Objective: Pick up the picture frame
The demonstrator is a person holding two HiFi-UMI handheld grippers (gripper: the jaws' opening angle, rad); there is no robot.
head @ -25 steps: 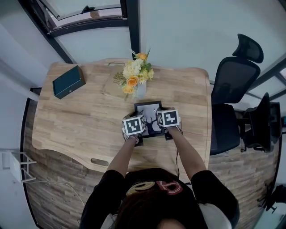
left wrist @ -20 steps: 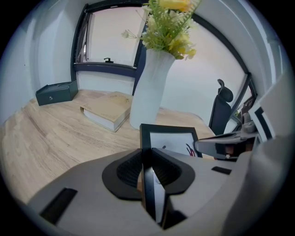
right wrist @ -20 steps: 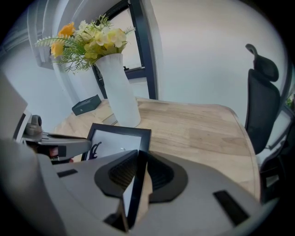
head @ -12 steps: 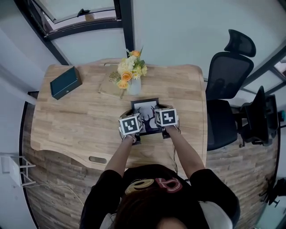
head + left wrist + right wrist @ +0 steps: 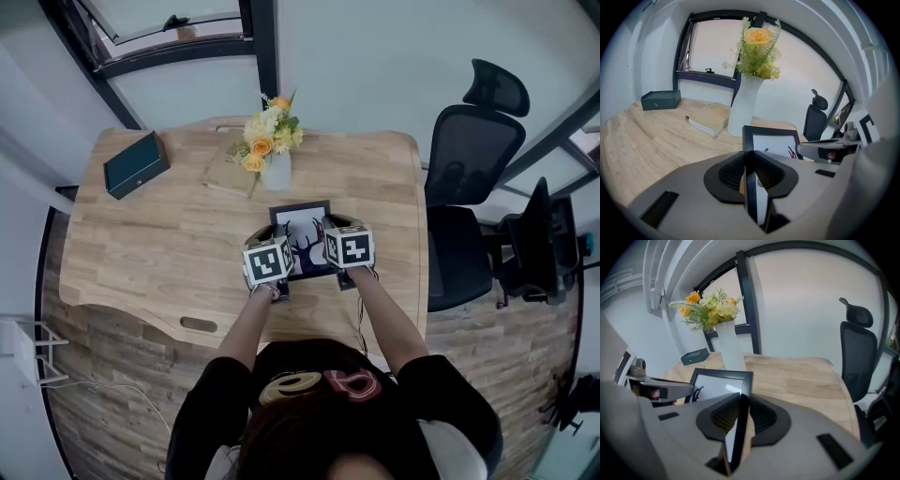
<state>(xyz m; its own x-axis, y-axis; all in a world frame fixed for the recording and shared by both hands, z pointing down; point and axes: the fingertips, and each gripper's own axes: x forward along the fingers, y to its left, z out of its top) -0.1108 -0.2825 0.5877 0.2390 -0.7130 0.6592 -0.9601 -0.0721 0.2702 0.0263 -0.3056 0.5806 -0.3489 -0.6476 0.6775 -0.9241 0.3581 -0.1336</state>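
Right now my left claw [image 5: 750, 172] is clamped on the left edge of the picture frame [image 5: 774, 146], its dark pads pressing that black bar from both sides. My right claw [image 5: 739, 417] pinches the frame's right edge the same way. Both claws are narrowed onto the frame, which sits between them, face up and tilted, with its far edge toward the white vase [image 5: 743, 108] of yellow and orange flowers [image 5: 757, 44]. From above, the frame is over the middle of the wooden table [image 5: 159, 244], near me. A book [image 5: 708, 119] lies beside the vase, a dark green box [image 5: 660, 99] sits toward the far left corner, and a black chair [image 5: 858, 348] stands off the table's right side.
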